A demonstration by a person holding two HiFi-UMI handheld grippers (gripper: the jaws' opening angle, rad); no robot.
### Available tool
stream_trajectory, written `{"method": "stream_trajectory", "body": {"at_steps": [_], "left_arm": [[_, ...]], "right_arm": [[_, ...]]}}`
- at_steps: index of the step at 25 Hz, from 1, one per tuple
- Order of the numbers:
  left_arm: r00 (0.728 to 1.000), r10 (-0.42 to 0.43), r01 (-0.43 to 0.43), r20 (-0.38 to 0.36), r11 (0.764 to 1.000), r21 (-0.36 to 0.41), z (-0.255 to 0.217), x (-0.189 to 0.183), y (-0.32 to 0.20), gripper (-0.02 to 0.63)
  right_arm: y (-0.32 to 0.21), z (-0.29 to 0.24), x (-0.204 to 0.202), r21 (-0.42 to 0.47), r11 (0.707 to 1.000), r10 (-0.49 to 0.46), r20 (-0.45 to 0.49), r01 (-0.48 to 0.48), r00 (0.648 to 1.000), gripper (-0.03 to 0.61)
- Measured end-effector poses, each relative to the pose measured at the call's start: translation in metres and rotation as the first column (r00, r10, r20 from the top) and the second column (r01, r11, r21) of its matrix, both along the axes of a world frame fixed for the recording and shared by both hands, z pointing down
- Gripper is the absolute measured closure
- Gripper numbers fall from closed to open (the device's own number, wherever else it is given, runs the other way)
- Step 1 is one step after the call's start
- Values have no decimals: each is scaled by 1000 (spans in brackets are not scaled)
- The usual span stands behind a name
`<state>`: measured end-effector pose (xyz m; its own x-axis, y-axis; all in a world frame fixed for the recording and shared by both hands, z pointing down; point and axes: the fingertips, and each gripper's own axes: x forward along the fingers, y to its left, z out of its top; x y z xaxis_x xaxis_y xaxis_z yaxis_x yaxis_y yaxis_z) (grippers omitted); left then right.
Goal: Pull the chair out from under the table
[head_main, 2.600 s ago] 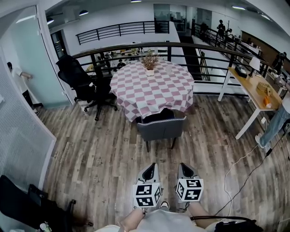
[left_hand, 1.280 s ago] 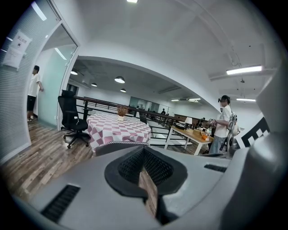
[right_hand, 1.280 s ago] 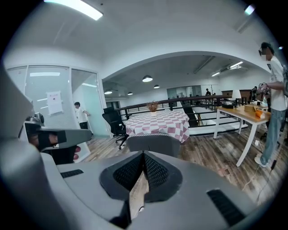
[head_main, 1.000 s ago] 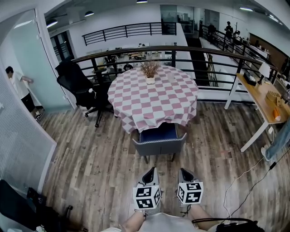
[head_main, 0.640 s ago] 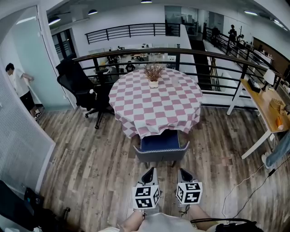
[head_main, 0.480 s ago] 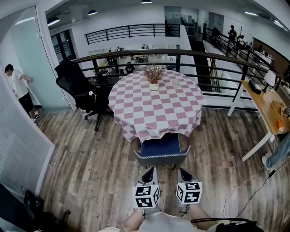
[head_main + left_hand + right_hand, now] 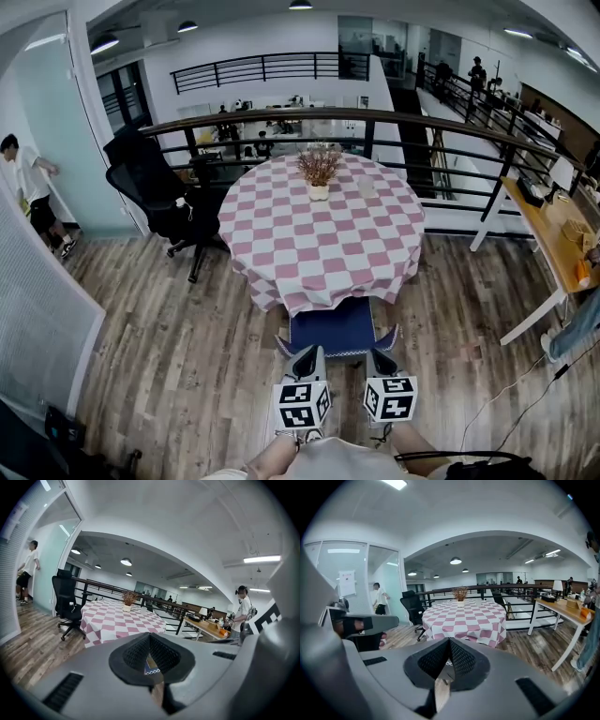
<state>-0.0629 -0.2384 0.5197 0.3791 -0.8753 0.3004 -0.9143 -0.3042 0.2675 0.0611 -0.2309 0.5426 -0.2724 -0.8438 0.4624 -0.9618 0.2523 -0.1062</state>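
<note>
Blue chair (image 7: 333,326) stands just beyond left claw (image 7: 309,352) and right claw (image 7: 380,355).

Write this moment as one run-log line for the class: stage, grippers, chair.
stage: pre-grasp | left gripper: shut, empty | right gripper: shut, empty | chair: partly under table, ungripped

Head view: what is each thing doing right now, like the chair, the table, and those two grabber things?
Table: covered by a checked cloth.
Chair: seat partly under the table, not gripped.
Potted plant: upright on the table.
Office chair: empty, apart from the table.
Left gripper: shut, empty.
Right gripper: shut, empty.
</note>
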Motion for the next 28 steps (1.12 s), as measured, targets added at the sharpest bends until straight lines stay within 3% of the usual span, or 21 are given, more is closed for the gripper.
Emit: {"method": "stream_trajectory", "body": {"at_steps": [9, 23, 25, 28], "left_arm": [[1000, 26, -26, 0, 998, -54, 22, 2, -40, 611], [999, -28, 32, 34, 993, -117, 39, 19, -58, 611], [999, -4, 10, 45, 990, -142, 47, 24, -55, 611], [992, 98, -82, 77, 978, -192, 65, 37, -51, 611]], "right_arm": [[-33, 15, 4, -48, 999, 17, 14, -17, 1000, 561], [-71, 24, 15, -84, 993, -88, 19, 89, 996, 561], [-70, 29, 19, -97, 991, -93, 23, 94, 995, 561], [-65, 36, 25, -118, 988, -95, 32, 99, 995, 561]]}}
